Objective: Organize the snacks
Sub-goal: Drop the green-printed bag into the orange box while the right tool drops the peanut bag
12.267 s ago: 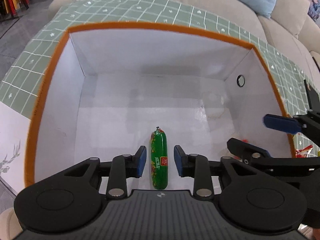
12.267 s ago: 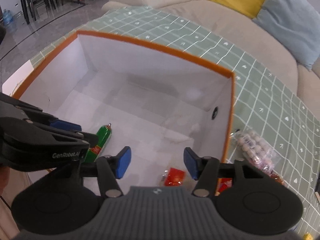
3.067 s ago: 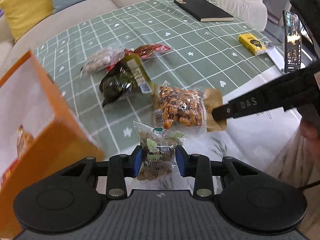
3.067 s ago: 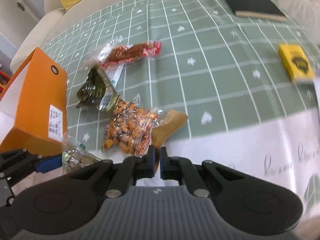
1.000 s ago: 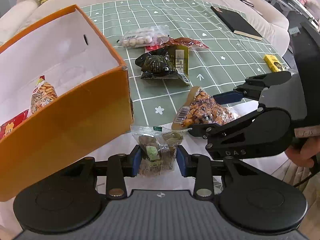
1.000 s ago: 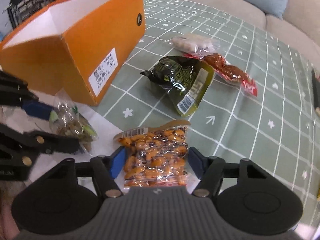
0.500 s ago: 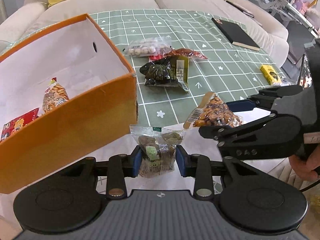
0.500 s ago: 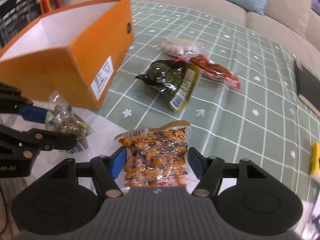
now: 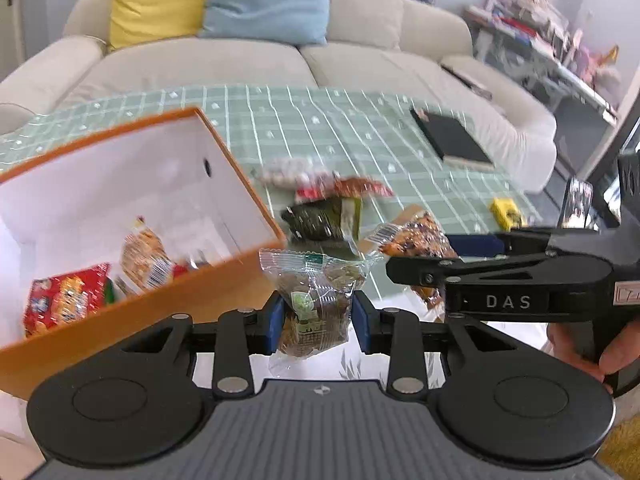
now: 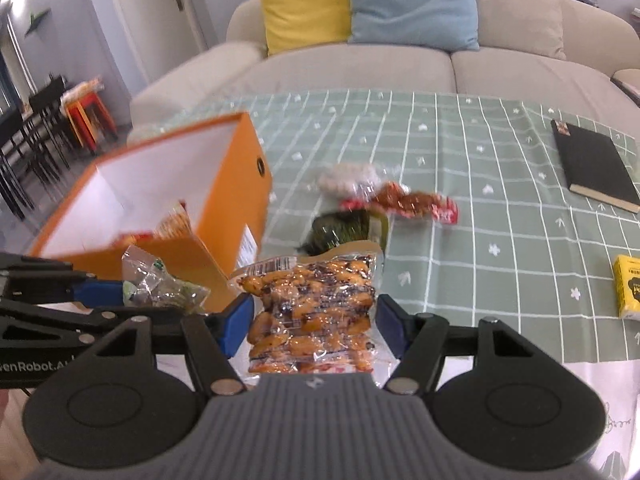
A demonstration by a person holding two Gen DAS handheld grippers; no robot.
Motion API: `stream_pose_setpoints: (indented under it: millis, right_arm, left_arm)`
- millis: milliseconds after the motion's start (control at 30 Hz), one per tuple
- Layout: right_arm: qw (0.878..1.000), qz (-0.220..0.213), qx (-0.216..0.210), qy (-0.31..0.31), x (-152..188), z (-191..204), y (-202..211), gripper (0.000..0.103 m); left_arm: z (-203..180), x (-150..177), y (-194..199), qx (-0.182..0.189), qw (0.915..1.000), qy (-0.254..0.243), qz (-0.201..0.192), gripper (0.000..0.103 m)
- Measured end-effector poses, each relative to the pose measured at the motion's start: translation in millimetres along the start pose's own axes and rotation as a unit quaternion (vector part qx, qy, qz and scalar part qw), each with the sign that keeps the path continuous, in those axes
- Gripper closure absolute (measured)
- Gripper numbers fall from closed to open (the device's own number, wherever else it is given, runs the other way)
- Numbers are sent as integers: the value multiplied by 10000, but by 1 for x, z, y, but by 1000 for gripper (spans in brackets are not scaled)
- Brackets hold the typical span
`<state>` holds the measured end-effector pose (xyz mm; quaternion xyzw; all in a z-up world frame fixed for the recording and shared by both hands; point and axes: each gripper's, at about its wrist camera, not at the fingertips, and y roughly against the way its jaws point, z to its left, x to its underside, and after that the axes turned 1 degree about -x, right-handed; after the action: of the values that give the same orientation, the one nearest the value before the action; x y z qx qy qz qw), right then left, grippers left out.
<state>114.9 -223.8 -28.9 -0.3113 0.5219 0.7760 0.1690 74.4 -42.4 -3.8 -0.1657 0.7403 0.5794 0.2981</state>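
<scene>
The left tongs [image 9: 316, 322] are closed on a small clear packet of dark snacks [image 9: 314, 300], the blue pads pressing its sides; the packet's lower end runs behind the tool body and is cut off from view. The right tongs [image 10: 314, 330] stand much wider and clamp a clear bag of orange-brown nuts [image 10: 314, 308] across its width, its bottom edge likewise hidden by the tool. Seen from the left wrist, the right tongs reach in from the right, held level with fingers [image 9: 616, 354] curled around the handle; only part of that hand shows. Both tools tilt downward toward the desk [image 10: 480, 184], carried side by side above its near edge.

Just left of the packets sits the orange box [image 9: 132, 312], open at the top with white inner walls. Inside it lie a red snack pack [image 9: 66, 300] and an orange-patterned bag [image 9: 146, 256]; motion blur makes their labels unreadable, and the near wall hides the box floor.

Beyond the tongs, loose on the green checked cloth, rest a dark green pack [image 10: 344, 230], a red-ended sausage pack [image 10: 416, 202] and a pale bag of round pieces [image 10: 350, 178], close together and blurred. To the right the cloth is open up to a black notebook [image 10: 592, 164] and a yellow carton [image 10: 630, 286], which is partly cut off at the frame edge. A sofa [image 10: 360, 68] lies behind.
</scene>
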Motion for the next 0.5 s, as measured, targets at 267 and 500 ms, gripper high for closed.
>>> stream_pose_setpoints:
  millis: [267, 500]
  right_arm:
    - [9990, -283, -322, 120, -35, 29, 6, 39]
    - [9957, -413, -621, 546, -72, 77, -6, 39]
  left_arm:
    - [39, -23, 30, -301, 9976, 411, -472, 64]
    - [84, -37, 43, -801, 9915, 813, -630, 64]
